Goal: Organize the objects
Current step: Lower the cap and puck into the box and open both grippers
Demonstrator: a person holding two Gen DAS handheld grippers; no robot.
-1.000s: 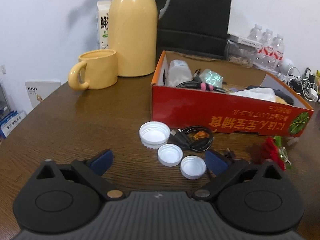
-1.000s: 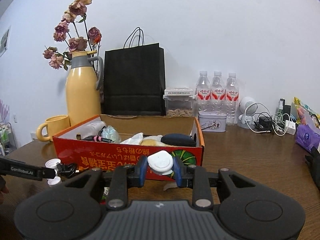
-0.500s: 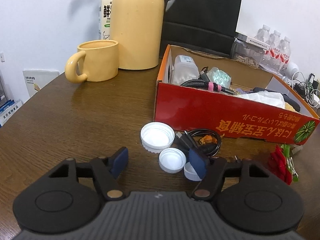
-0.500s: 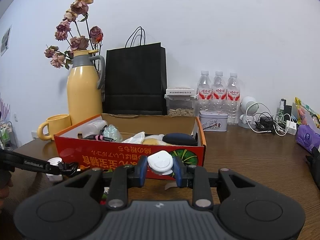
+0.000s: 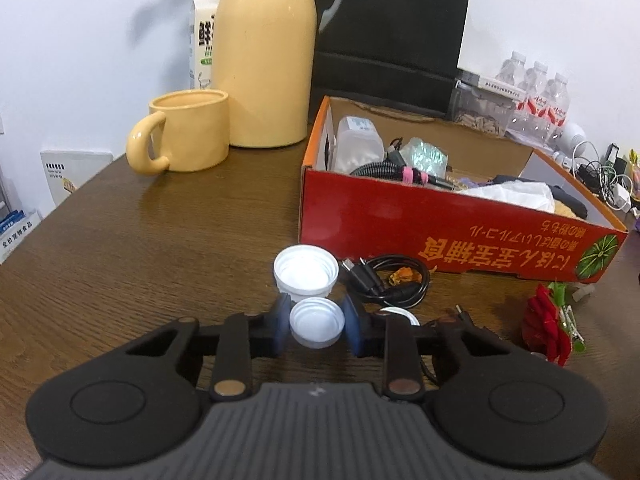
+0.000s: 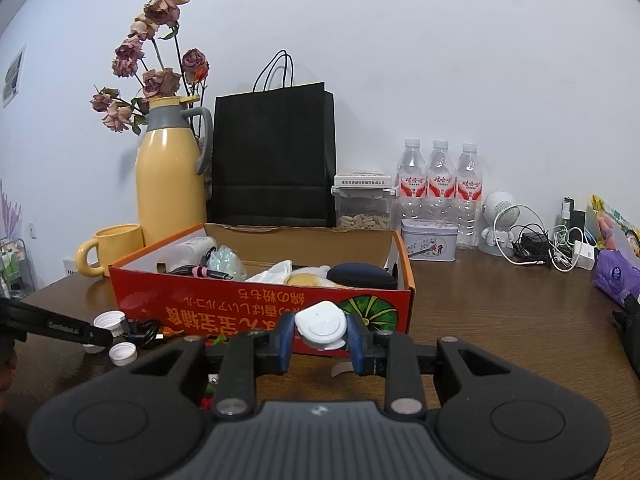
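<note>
On the brown table my left gripper (image 5: 316, 315) has its jaws closing, and the blue pads (image 5: 280, 320) touch both sides of a small white bottle cap (image 5: 317, 326). A larger white cap (image 5: 306, 272) lies just beyond it. A third cap (image 5: 400, 314) peeks out behind the right finger. My right gripper (image 6: 320, 334) is shut on a white plastic piece (image 6: 320, 325), held in front of the red cardboard box (image 6: 256, 312). That box (image 5: 440, 236) holds several items. From the right wrist view the left gripper (image 6: 60, 326) reaches in at the far left.
A coiled black cable (image 5: 384, 276) and a red artificial rose (image 5: 548, 328) lie in front of the box. A yellow mug (image 5: 188, 136) and yellow flask (image 5: 264, 52) stand at the back left. A black bag (image 6: 272, 160), water bottles (image 6: 440, 184) and chargers (image 6: 540, 240) line the wall.
The left jaws have come together from wide apart onto the middle small cap, and the left gripper has edged toward the caps. The right gripper keeps its hold and has not moved.
</note>
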